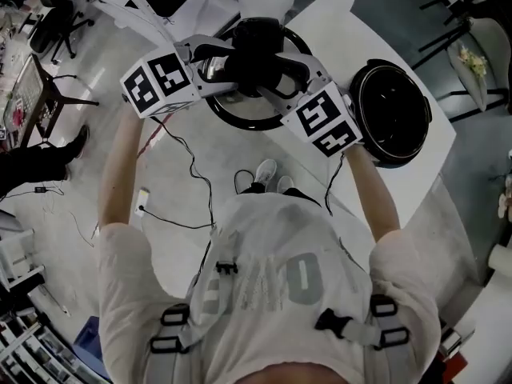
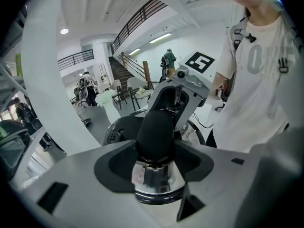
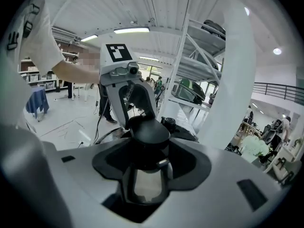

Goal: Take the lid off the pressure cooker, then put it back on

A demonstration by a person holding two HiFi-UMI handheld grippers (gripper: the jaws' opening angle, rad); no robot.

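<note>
Lid (image 1: 258, 46) apparently clear of cooker (image 1: 392, 110).

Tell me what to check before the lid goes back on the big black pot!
1. Left gripper clamps the black handle of the round, black-rimmed metal lid: ok.
2. Right gripper clamps the same handle: ok.
3. Round black pot stands open on the white table: ok.
4. Lid is above the pot: not ok; in the head view it hangs to the pot's left.
5. Lid is level: cannot tell.
</note>
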